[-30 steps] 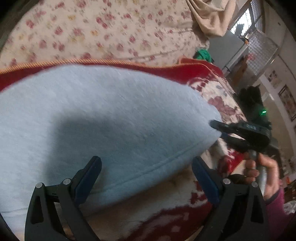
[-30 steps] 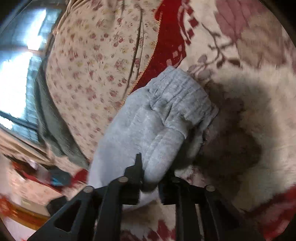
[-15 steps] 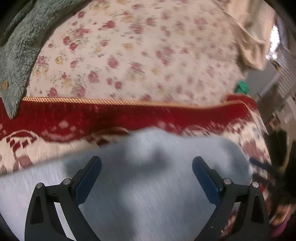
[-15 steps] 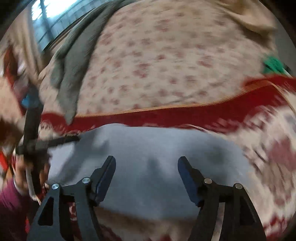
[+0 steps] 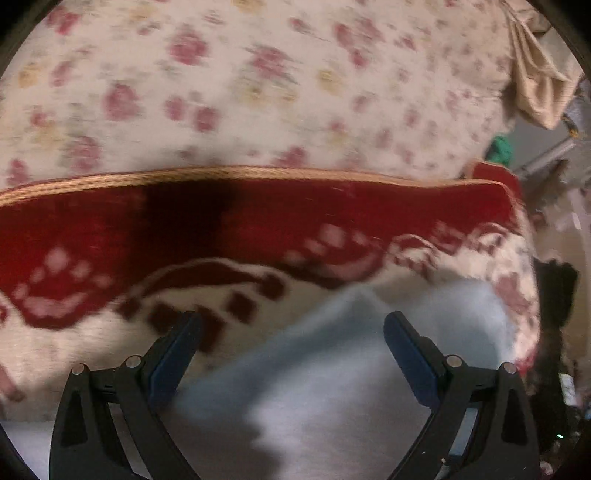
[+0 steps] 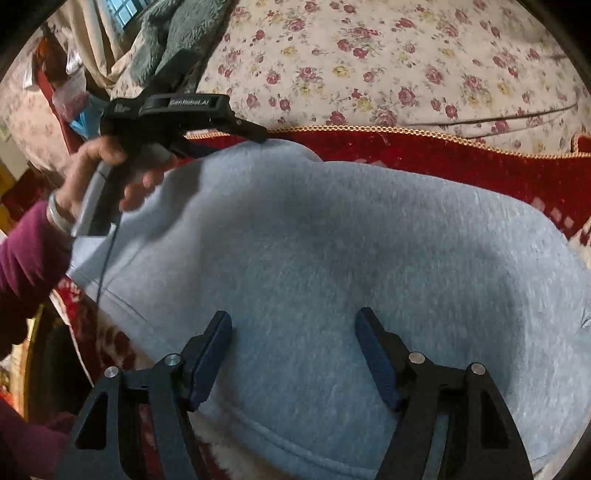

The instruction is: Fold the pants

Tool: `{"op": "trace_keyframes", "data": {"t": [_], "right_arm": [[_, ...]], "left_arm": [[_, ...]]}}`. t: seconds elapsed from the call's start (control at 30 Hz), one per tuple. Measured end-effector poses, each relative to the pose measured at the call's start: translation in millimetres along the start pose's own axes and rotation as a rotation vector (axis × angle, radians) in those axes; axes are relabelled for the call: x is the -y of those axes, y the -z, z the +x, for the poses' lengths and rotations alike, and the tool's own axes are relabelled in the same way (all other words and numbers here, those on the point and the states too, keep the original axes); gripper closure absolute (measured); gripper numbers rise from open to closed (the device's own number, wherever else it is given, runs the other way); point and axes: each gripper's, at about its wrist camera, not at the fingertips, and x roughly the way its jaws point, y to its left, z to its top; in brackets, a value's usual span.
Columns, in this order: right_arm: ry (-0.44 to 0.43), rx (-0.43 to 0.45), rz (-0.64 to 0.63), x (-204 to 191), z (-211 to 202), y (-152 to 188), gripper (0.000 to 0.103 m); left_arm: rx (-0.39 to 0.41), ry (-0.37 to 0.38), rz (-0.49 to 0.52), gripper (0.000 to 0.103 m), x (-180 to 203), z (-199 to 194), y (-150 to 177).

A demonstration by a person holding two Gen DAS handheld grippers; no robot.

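The light grey pants point(image 6: 332, 258) lie folded flat on a red and cream patterned blanket point(image 6: 480, 166). My right gripper point(image 6: 293, 325) is open and empty, its jaws hovering just over the near part of the pants. My left gripper point(image 5: 291, 325) is open and empty above the pants' far corner point(image 5: 351, 387). In the right wrist view the left gripper point(image 6: 236, 127) sits at the pants' far left edge, held by a hand in a maroon sleeve.
A floral sheet point(image 6: 406, 55) covers the bed beyond the blanket's gold trim point(image 5: 258, 173). A grey-green fleece point(image 6: 177, 29) and beige cloth point(image 5: 539, 85) lie at the far side. The bed's edge drops off at left in the right wrist view.
My right gripper let go of the pants' cuffed end and opened, swinging over the folded pants. My left gripper stayed open and moved towards the far edge of the pants.
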Motion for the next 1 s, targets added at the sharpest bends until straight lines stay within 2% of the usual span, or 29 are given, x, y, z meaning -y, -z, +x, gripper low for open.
{"op": "trace_keyframes", "data": {"t": [0.1, 0.2, 0.3, 0.4, 0.47, 0.5, 0.6, 0.7, 0.73, 0.8, 0.83, 0.87, 0.93, 1.0], "right_arm": [[-0.007, 0.003, 0.009, 0, 0, -3, 0.029], [-0.008, 0.014, 0.009, -3, 0, -4, 0.029], [-0.024, 0.029, 0.040, 0, -2, -4, 0.028], [-0.035, 0.043, 0.067, 3, 0, -7, 0.028], [-0.039, 0.053, 0.084, 4, -1, -7, 0.028], [-0.039, 0.060, 0.091, 4, -2, -6, 0.028], [-0.041, 0.077, 0.098, 4, -4, -4, 0.028], [-0.036, 0.092, 0.103, 4, -4, -3, 0.025], [-0.031, 0.092, 0.097, 3, -4, -3, 0.023], [-0.012, 0.087, 0.067, -3, -1, -4, 0.020], [-0.002, 0.088, 0.053, -6, 0, -4, 0.019], [0.010, 0.089, 0.039, -8, 1, -3, 0.018], [0.021, 0.086, 0.019, -13, 1, -3, 0.015], [0.003, 0.078, 0.034, -11, -3, -5, 0.015]], "left_arm": [[-0.047, 0.096, -0.004, 0.005, 13, 10, -5], [-0.114, 0.135, 0.024, 0.005, 29, 28, -11], [-0.216, 0.264, 0.031, 0.005, 43, 49, -14], [-0.255, 0.350, 0.066, 0.005, 56, 50, -15], [-0.245, 0.408, 0.045, 0.005, 60, 42, -15], [-0.230, 0.465, 0.040, 0.005, 62, 34, -14], [-0.149, 0.591, 0.058, 0.005, 68, 7, -15], [-0.079, 0.567, 0.024, 0.005, 64, 4, -23], [-0.058, 0.511, 0.015, 0.005, 59, 8, -26], [0.065, 0.329, 0.032, 0.019, 52, 11, -29], [0.084, 0.245, 0.030, 0.022, 48, 18, -32], [0.077, 0.224, -0.006, 0.027, 41, 25, -35], [0.032, 0.249, -0.098, 0.027, 27, 38, -36], [0.027, 0.268, -0.093, 0.027, 26, 33, -31]]}}
